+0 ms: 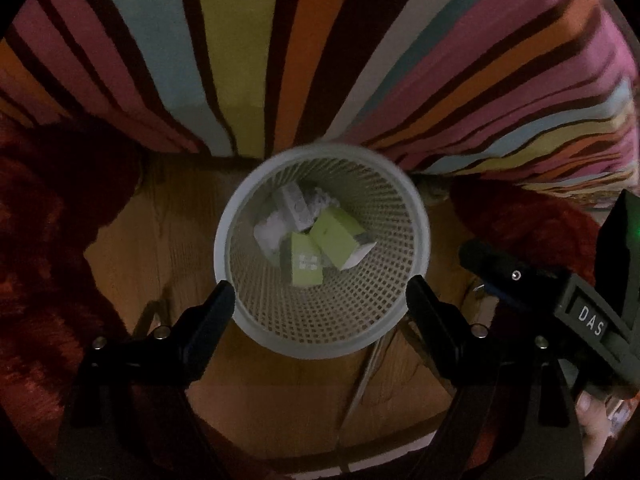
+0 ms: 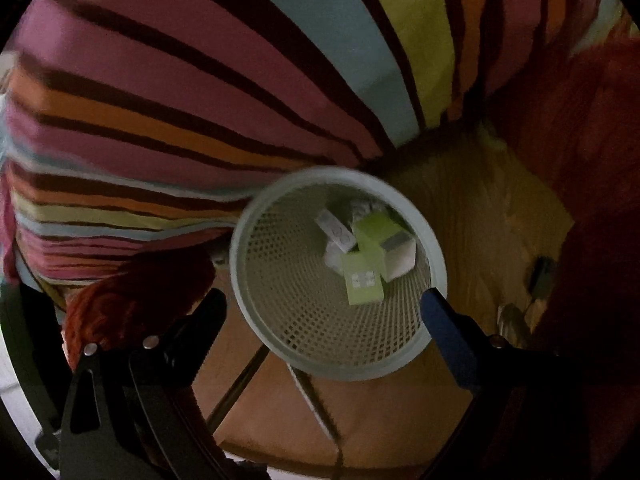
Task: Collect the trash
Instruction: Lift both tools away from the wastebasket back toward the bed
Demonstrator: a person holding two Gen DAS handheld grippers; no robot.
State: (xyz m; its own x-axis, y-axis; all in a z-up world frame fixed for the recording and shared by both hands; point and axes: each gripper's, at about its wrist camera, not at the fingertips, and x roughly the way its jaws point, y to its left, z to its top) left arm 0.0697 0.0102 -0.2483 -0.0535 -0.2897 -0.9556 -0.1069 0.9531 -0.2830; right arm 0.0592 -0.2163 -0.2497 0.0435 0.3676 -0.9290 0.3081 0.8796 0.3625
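Observation:
A pale mesh wastebasket (image 1: 320, 350) stands on the wooden floor, seen from above in both views. Inside lie two lime-green cartons (image 1: 336, 240) (image 1: 306, 266), a grey-white box (image 1: 296, 204) and crumpled white paper (image 1: 270, 236). My left gripper (image 1: 320, 300) hovers over the basket's near rim, open, with nothing between its fingers. My right gripper (image 2: 324, 308) also hangs open above the basket (image 2: 352, 370), one pad blue, nothing held. The green cartons (image 2: 362, 280) show in its view too. The right gripper's grey body (image 1: 588, 316) reaches in from the right.
A striped multicoloured bed cover (image 1: 248, 60) hangs right behind the basket. Dark red shaggy fabric (image 1: 48, 240) flanks it on both sides. A small dark object with a cable (image 2: 540, 276) lies on the floor at the right. A hand (image 1: 596, 412) grips the right tool.

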